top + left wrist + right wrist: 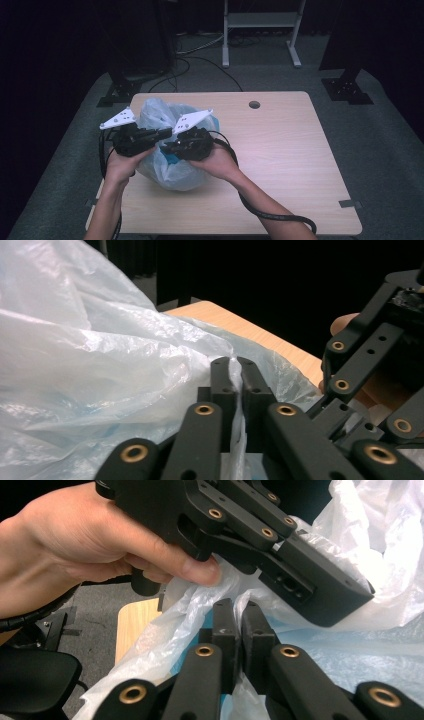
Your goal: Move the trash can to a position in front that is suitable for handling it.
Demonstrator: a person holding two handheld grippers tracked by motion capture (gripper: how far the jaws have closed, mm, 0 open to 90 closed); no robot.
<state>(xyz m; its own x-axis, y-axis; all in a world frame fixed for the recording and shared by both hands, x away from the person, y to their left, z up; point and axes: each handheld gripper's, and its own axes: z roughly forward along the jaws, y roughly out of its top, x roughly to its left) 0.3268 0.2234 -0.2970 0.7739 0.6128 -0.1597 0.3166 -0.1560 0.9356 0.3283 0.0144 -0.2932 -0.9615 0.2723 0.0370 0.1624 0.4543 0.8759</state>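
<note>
One big wooden table (280, 150) filled the high view, w/ a round hole (254, 104) near its far edge and a white metal stand (260, 22) on the grey floor beyond it. On the table's left half sat a pale, see-through plastic bag (165, 172), puffed up and crinkled, something blue showing thru its skin low down. Both hands (120, 165) came in from the near side and met over the bag's top, left and right close together, nearly touching. Left gripper (239, 360) next: in the left gripper view its two black jaws stood together, a thin fold of the bag's film pinched btwn them, the rest of the bag billowing off to the left and the table edge showing behind. Right gripper (239, 602), same story: in the right gripper view its jaws were clamped on a twisted bit of the bag's film, w/ the left gripper's black body just above and the left hand's fingers (195, 570) curled round it, a fingertip resting on the plastic. White three-cornered plates (118, 119) topped both grippers, cables trailing back along the forearms.
</note>
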